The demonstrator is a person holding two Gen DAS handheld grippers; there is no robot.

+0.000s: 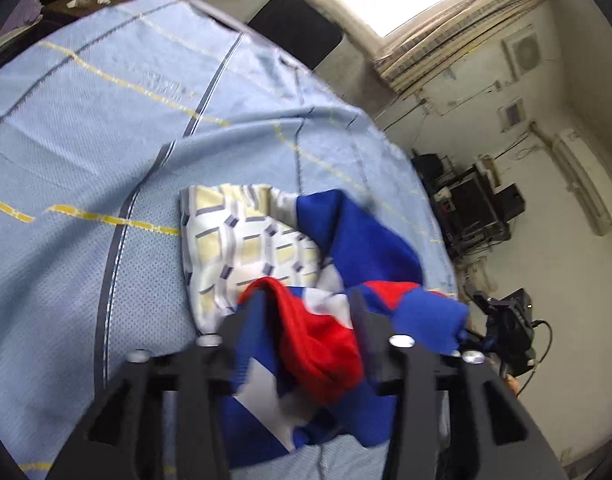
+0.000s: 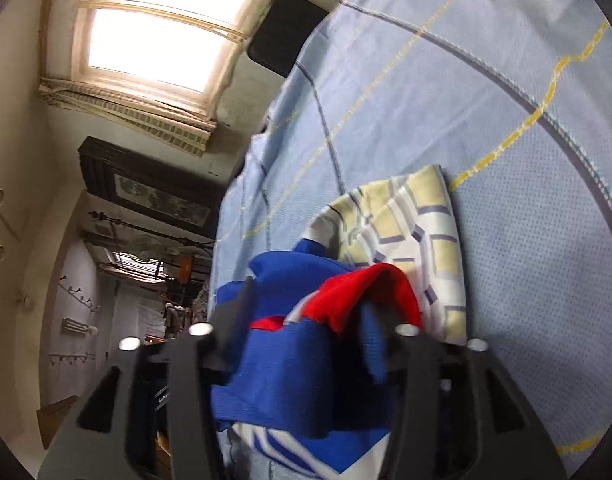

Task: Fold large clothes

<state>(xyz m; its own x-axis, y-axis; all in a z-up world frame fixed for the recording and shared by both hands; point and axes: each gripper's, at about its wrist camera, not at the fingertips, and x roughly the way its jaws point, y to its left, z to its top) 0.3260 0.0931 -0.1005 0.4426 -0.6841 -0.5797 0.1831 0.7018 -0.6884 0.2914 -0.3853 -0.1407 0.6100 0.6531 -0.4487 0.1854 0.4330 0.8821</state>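
A blue, red and white garment point(image 1: 369, 236) lies bunched on the light blue bedsheet point(image 1: 86, 128). My left gripper point(image 1: 306, 304) has its fingers spread wide, with red and blue cloth draped between them. In the right wrist view the same garment point(image 2: 298, 292) fills the gap of my right gripper point(image 2: 306, 300), whose fingers also stand wide apart with cloth between them. Whether the pads pinch the cloth is hidden. A folded white, yellow and grey patterned cloth point(image 1: 242, 240) lies just beyond the garment, also in the right wrist view point(image 2: 417, 220).
The bed's edge runs at the right in the left wrist view, with dark equipment and cables point(image 1: 477, 204) on the floor beyond. A black chair back point(image 1: 298, 28) stands past the bed, under a bright window point(image 2: 154, 24). A dark cabinet point(image 2: 146, 184) stands left of the bed.
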